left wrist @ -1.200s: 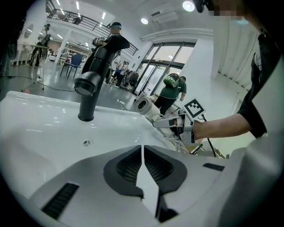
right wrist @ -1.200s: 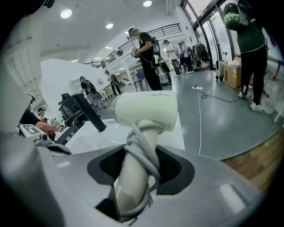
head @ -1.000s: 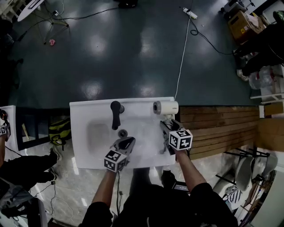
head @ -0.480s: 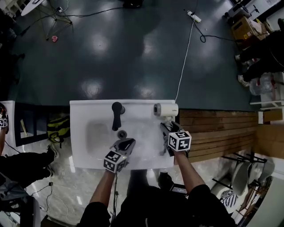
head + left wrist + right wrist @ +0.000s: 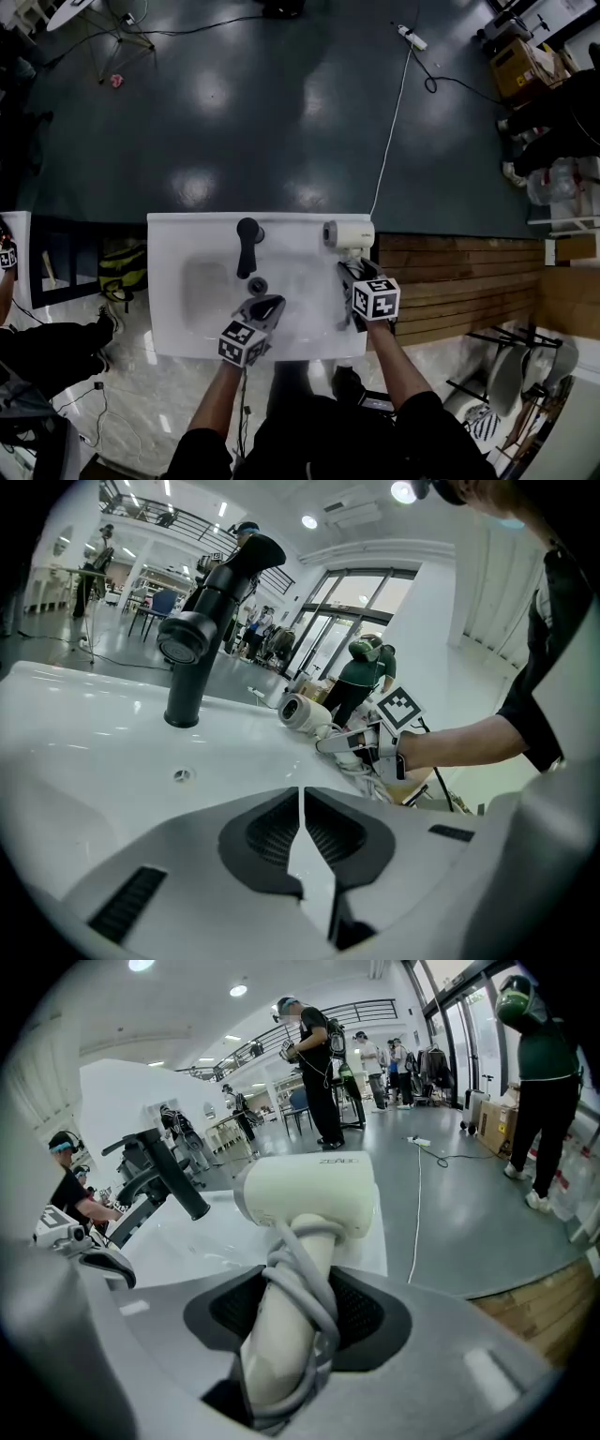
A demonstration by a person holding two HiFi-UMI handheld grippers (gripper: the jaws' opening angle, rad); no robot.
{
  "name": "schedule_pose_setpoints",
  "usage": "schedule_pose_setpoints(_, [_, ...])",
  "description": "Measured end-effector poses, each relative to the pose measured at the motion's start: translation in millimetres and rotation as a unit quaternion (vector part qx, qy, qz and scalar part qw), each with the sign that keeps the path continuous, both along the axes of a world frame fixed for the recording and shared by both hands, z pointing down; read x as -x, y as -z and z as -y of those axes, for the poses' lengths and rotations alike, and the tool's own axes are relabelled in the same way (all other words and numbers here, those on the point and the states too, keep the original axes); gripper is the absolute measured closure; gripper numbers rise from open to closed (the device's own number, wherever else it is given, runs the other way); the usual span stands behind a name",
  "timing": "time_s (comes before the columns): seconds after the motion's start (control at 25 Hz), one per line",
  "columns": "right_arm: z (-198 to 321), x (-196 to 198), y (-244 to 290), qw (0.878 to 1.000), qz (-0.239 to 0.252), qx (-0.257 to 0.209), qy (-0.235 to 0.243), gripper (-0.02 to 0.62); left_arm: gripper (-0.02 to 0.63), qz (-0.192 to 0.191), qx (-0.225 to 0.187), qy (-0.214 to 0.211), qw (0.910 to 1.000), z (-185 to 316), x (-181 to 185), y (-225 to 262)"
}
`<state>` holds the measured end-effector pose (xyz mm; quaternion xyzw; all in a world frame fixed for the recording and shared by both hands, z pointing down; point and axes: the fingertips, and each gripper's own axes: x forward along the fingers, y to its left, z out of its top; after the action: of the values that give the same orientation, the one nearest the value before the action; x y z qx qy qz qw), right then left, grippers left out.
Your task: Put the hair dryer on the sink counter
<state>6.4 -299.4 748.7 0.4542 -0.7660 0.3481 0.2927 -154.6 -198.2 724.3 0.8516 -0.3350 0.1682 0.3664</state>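
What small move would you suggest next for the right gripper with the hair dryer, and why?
Probably lower the right gripper a little until the hair dryer rests on the sink counter, ready for release. Its jaws are closed on the handle, with the cord wrapped round it, and the body is over the counter's back right corner; whether it touches I cannot tell.

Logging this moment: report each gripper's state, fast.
Left gripper: shut, nothing between its jaws.
Right gripper: shut on the hair dryer, by its handle.

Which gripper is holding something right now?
The right gripper: its jaws are closed on the cord-wrapped handle of the cream hair dryer. The left gripper is shut on nothing, over the sink.
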Motion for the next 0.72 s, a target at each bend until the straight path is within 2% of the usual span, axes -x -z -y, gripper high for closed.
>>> schedule_pose_setpoints(0.32, [-0.8, 0.1, -1.2, 1.0, -0.016, 0.01, 0.004, 0.394, 0.581, -0.003, -0.002, -0.001, 1.0, 1.7, -6.0, 0.9])
schedule_pose_setpoints(0.72, [1.1, -0.5, -0.7, 1.0, -0.02, -0.001, -0.001, 0.393, 0.581, -0.005, -0.007, -0.001, 1.0, 1.5, -8.5, 4.2])
